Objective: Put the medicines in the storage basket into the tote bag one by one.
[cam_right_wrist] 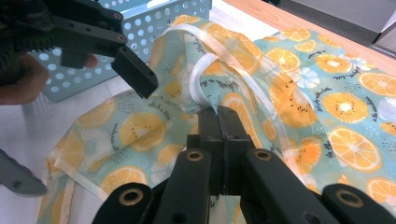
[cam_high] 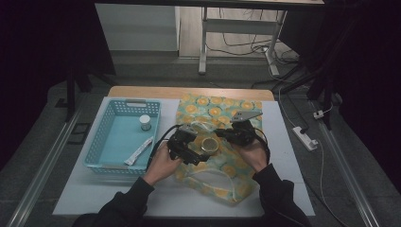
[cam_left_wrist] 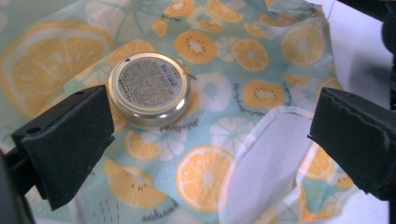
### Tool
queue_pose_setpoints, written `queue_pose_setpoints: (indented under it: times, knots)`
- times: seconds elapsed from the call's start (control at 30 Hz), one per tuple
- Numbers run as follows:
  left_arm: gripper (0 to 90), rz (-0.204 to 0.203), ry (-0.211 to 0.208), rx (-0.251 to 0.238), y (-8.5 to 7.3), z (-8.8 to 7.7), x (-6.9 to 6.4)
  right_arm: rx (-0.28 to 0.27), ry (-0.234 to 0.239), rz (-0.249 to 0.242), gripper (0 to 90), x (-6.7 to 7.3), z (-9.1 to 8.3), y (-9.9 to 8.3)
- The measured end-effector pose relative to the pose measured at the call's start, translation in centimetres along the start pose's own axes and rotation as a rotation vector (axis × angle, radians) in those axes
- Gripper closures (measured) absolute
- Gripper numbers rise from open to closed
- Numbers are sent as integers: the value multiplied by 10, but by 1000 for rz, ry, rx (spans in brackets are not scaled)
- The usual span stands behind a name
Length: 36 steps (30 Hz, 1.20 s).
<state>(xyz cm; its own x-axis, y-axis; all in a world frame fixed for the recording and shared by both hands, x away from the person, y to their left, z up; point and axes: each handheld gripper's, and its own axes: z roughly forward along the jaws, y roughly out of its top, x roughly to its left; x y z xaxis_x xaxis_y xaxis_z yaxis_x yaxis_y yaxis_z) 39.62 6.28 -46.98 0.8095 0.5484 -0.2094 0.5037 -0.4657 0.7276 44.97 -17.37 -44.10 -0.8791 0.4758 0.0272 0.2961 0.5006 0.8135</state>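
A fruit-print fabric bag (cam_high: 213, 111) lies on the white table. A round gold tin (cam_high: 208, 144) rests on its fabric between my two grippers. In the left gripper view the tin (cam_left_wrist: 149, 88) sits label up just beyond the left jaw, and the bag's mouth (cam_left_wrist: 266, 154) gapes to its lower right. My left gripper (cam_high: 195, 147) (cam_left_wrist: 212, 112) is open wide, holding nothing. My right gripper (cam_high: 226, 135) (cam_right_wrist: 218, 114) is shut on the bag's edge, where the white handle strap (cam_right_wrist: 205, 79) loops into the jaws and the fabric is lifted.
A blue perforated basket (cam_high: 97, 142) stands at the left, holding a small white jar (cam_high: 145, 122) and a white tube (cam_high: 139, 151). The basket wall (cam_right_wrist: 163, 18) rises behind the bag in the right gripper view. A power strip (cam_high: 305, 138) lies on the floor at right.
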Motion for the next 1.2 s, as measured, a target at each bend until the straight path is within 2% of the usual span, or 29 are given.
queue_pose_setpoints:
  times: [0.23, 0.53, 0.7, 0.9, 1.1, 1.2]
  knots:
    - [0, -9, -8, -12, -9, -15, 1, -2, -3, -5, 900, 0, -1, 0]
    - [0, -29, 4, -36, -18, -35, 5, -6, -6, -4, 900, 0, -2, 0]
    - [0, -32, 9, -32, -22, -45, 7, -9, -2, -7, 900, 1, -3, 1]
    - [0, -45, 2, -45, -26, -56, 14, -4, -5, -3, 900, 0, -3, -1]
    - [0, -53, 32, -48, -31, -67, 23, -1, -8, -2, 900, -1, -4, -2]
    - [0, -70, 55, -50, -33, -72, 27, -4, -7, -2, 900, -1, -4, -1]
